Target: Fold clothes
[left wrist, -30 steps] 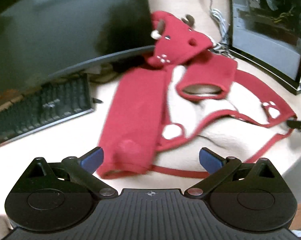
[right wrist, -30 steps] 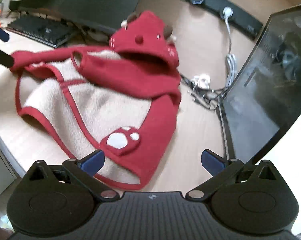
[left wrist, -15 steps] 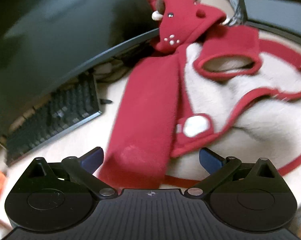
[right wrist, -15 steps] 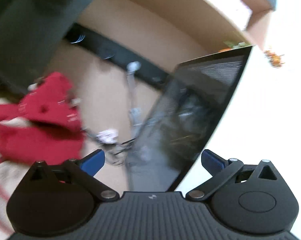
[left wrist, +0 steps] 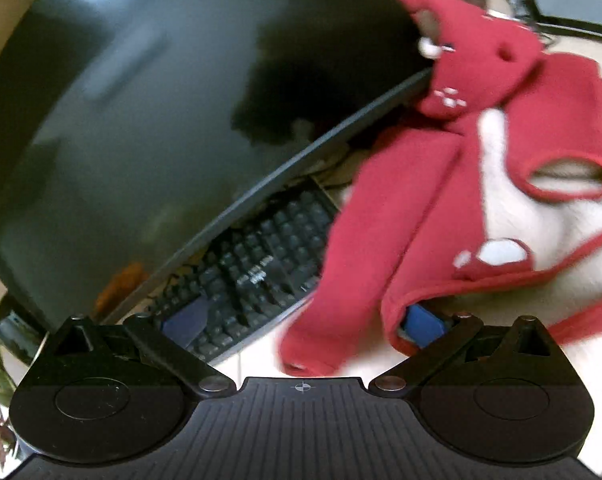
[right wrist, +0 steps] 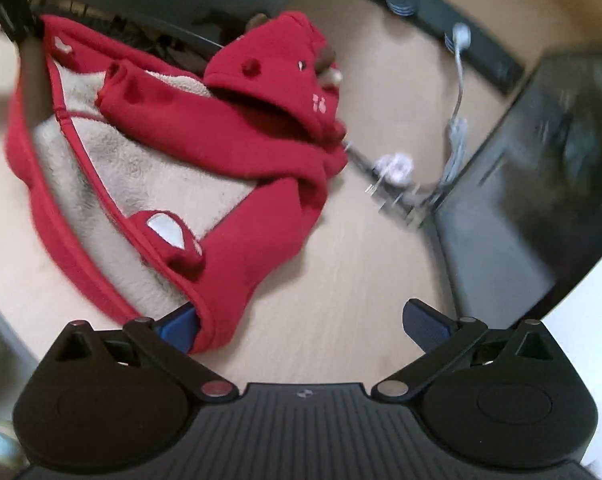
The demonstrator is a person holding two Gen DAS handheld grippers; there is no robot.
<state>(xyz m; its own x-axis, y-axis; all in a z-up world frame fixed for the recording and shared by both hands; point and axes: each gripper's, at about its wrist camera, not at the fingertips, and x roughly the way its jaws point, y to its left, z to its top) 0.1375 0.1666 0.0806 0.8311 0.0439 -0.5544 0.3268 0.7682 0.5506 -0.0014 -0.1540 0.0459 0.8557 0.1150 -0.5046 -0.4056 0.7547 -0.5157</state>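
Left gripper (left wrist: 303,322) low over pale table (left wrist: 257,354), jaws spread wide. Red hooded garment (left wrist: 385,240) lying opened out on the right, cream fleece lining (left wrist: 517,208) facing up; hood (left wrist: 477,64) at the top, against the lower edge of a dark curved monitor (left wrist: 149,120). One red sleeve reaching down between the jaws. Right blue fingertip (left wrist: 421,322) tucked under the garment's red hem. Black keyboard (left wrist: 253,276) beneath the monitor, just beside the sleeve. Whole view slightly blurred.

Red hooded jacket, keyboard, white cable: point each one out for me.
red hooded jacket (right wrist: 257,160): right wrist view, on the red sleeve below the hood.
keyboard (left wrist: 257,276): left wrist view, on the middle keys, under the monitor's edge.
white cable (right wrist: 459,92): right wrist view, on the cord below its plug.
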